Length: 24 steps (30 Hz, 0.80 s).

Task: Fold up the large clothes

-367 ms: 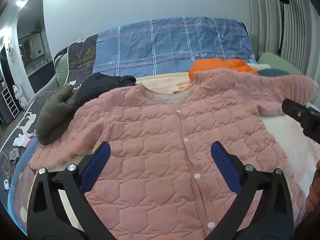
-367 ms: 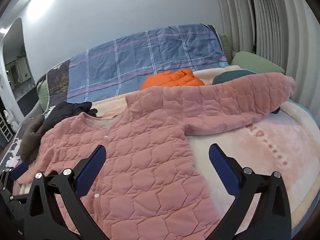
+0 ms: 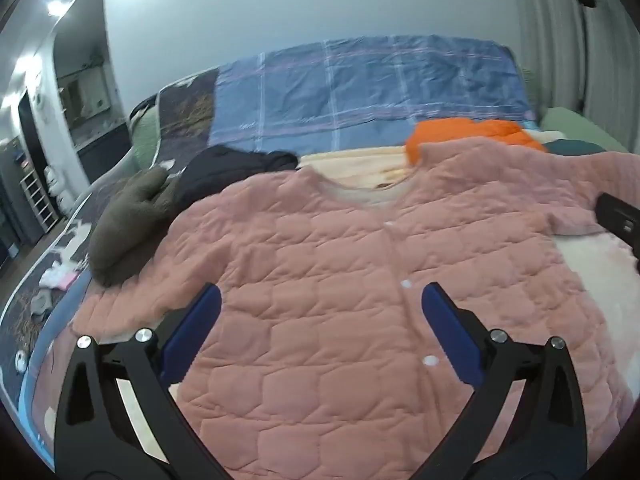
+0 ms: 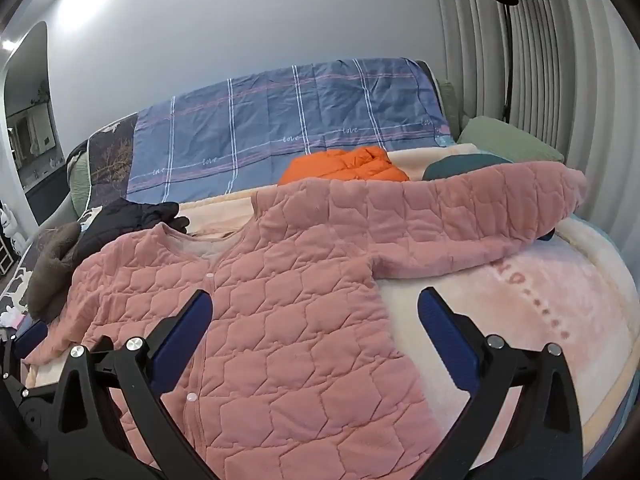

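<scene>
A pink quilted jacket (image 3: 340, 280) lies spread flat, front up and snapped shut, on a bed; both sleeves stretch out sideways. My left gripper (image 3: 320, 304) hovers open above its lower front, nothing between the blue pads. In the right wrist view the same pink quilted jacket (image 4: 288, 304) fills the middle, its right sleeve (image 4: 460, 216) reaching toward the far right. My right gripper (image 4: 314, 306) hangs open over the jacket's right side near the armpit, holding nothing. A black part of the right gripper shows at the left wrist view's right edge.
An orange puffer (image 4: 344, 166), a dark jacket (image 3: 232, 168) and an olive fleece garment (image 3: 128, 220) lie beyond the collar. A blue plaid duvet (image 3: 360, 92) is heaped at the back. A pale pink blanket (image 4: 540, 312) covers the bed; green pillow (image 4: 508, 140) at right.
The left gripper has drifted left and tilted slightly upward, so the jacket sits lower and more rightward in its view. The right gripper's view has barely shifted. Both stay open.
</scene>
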Each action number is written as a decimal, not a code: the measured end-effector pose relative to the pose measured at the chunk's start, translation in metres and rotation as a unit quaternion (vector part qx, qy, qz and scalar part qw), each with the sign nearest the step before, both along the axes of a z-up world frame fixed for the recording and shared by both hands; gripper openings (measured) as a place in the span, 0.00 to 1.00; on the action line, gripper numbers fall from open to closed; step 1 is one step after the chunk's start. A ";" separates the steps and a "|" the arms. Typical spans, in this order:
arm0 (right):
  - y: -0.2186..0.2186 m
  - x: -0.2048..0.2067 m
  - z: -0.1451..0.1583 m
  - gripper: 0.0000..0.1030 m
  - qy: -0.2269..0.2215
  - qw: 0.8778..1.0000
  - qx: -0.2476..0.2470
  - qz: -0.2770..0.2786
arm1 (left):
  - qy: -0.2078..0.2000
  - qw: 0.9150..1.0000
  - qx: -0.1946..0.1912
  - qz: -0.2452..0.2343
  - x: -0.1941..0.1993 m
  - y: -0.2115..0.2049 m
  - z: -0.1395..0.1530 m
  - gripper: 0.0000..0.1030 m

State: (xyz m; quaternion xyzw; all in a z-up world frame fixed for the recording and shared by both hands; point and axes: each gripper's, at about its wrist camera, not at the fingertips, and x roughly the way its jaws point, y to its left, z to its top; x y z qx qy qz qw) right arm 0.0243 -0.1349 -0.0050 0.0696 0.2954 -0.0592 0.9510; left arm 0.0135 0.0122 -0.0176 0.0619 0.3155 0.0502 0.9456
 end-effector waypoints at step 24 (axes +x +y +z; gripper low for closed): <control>-0.008 -0.013 0.000 0.99 0.005 1.000 -0.006 0.008 | 0.007 0.997 -0.043 -0.070 -0.008 -0.004 0.000 0.98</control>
